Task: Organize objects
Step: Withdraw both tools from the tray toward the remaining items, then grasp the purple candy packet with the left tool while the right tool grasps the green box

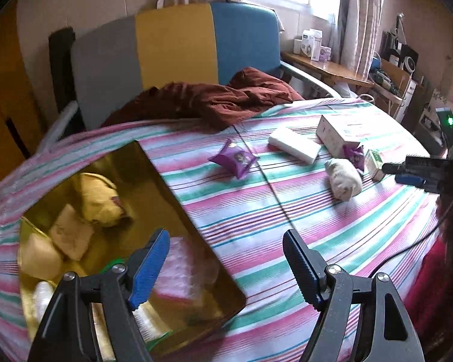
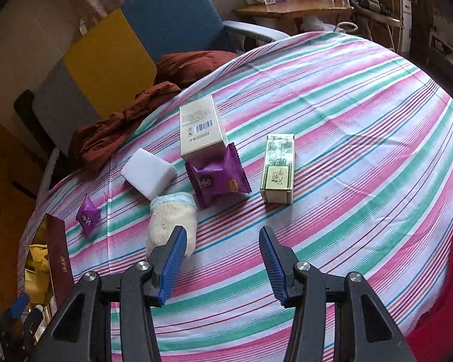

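The left claw point(image 1: 226, 259) hangs with its jaws apart and nothing between them, its left finger over the open gold box point(image 1: 196, 211), which already holds several soft packets, so this seems to be where things get gathered. The right claw point(image 2: 222, 256) is also spread and empty, tilted down at the striped cloth point(image 2: 362, 150). Just ahead of its left finger lies the rolled sock point(image 2: 169, 223), probably the nearest pick. Beyond that sit a purple snack packet point(image 2: 217, 178), a white sponge point(image 2: 148, 172), a tall cream carton point(image 2: 200, 129) and, ahead to the right, a green carton point(image 2: 279, 169). A smaller purple packet point(image 2: 88, 215) lies far left, near the box.
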Demonstrator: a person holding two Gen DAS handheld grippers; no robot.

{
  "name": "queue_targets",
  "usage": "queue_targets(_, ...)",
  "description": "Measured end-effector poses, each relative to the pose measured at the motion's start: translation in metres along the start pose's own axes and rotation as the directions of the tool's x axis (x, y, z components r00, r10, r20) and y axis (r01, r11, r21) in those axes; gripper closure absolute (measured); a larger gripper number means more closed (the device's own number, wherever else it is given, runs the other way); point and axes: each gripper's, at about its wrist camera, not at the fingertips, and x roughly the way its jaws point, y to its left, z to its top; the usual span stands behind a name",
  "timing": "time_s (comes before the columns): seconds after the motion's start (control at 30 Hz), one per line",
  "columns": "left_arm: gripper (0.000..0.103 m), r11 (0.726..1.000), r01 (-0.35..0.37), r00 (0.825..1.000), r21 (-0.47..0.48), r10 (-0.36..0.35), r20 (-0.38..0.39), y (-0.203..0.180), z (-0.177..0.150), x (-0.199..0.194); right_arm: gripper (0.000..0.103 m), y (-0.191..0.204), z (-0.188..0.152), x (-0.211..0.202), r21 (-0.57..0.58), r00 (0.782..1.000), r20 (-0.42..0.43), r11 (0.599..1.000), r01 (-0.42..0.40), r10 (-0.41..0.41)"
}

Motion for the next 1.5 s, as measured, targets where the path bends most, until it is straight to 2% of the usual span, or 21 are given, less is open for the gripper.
queue_targets(0.13, 0.025, 0.999, 0.039, 0.999, -0.030, -0.040, -0.032, -0.005, 0.015, 0.018, 0.053, -0.005, -0.002, 0.004, 0.034, 1.000, -0.006, 0.999, 0.028, -0.028)
queue_targets(0.23, 0.027, 0.994, 0.080, 0.995, -0.076, -0.085, -0.060, -0.006, 0.027, 0.032, 0.053, -0.016, -0.001, 0.009, 0.097, 0.999, -0.034, 0.995, 0.010, -0.007)
queue_targets(0.3, 0.027, 0.987, 0.115, 0.989, -0.112, -0.124, -0.078, -0.007, 0.037, 0.042, 0.053, -0.026, 0.000, 0.006, 0.142, 1.000, -0.016, 0.990, 0.008, -0.006)
queue_targets(0.4, 0.027, 0.984, 0.114, 0.988, -0.134, -0.126, -0.087, -0.012, 0.052, 0.057, 0.053, -0.047, 0.000, -0.001, 0.240, 0.999, 0.025, 0.971, 0.016, -0.023)
queue_targets(0.53, 0.026, 0.971, 0.141, 0.978, -0.192, -0.167, -0.126, -0.013, 0.069, 0.080, 0.053, -0.061, -0.002, 0.003, 0.315, 1.000, 0.004, 0.949, -0.006, 0.006)
queue_targets(0.63, 0.026, 0.956, 0.147, 0.967, -0.254, -0.192, -0.165, -0.008, 0.079, 0.099, 0.053, -0.059, -0.001, 0.006, 0.309, 1.000, -0.011, 0.951, -0.018, 0.022)
queue_targets(0.83, 0.025, 0.927, 0.111, 0.961, -0.359, -0.192, -0.200, 0.005, 0.095, 0.130, 0.053, -0.054, 0.000, 0.009, 0.279, 0.999, -0.023, 0.959, -0.040, 0.048)
queue_targets(1.07, 0.025, 0.860, 0.057, 0.952, -0.507, -0.199, -0.232, 0.030, 0.100, 0.157, 0.052, -0.048, -0.001, 0.011, 0.248, 0.996, -0.043, 0.967, -0.063, 0.076)
queue_targets(1.23, 0.025, 0.836, 0.028, 0.941, -0.548, -0.207, -0.269, 0.038, 0.098, 0.174, 0.052, -0.045, 0.000, 0.011, 0.238, 0.995, -0.043, 0.968, -0.077, 0.090)
queue_targets(1.3, 0.026, 0.842, 0.013, 0.945, -0.540, -0.187, -0.269, 0.036, 0.100, 0.177, 0.052, -0.044, 0.000, 0.011, 0.235, 0.995, -0.043, 0.969, -0.079, 0.092)
queue_targets(1.37, 0.027, 0.865, 0.005, 0.952, -0.502, -0.158, -0.261, 0.031, 0.105, 0.180, 0.052, -0.043, -0.001, 0.012, 0.232, 0.995, -0.046, 0.969, -0.081, 0.094)
queue_targets(1.4, 0.032, 0.881, 0.000, 0.955, -0.473, -0.140, -0.261, 0.027, 0.108, 0.182, 0.052, -0.042, -0.001, 0.012, 0.230, 0.994, -0.048, 0.970, -0.080, 0.093)
queue_targets(1.47, 0.056, 0.912, -0.026, 0.960, -0.409, -0.091, -0.264, 0.020, 0.111, 0.186, 0.052, -0.042, -0.001, 0.012, 0.228, 0.995, -0.047, 0.970, -0.078, 0.091)
queue_targets(1.5, 0.057, 0.926, -0.033, 0.962, -0.377, -0.074, -0.265, 0.016, 0.110, 0.186, 0.052, -0.042, -0.001, 0.012, 0.228, 0.995, -0.046, 0.970, -0.078, 0.091)
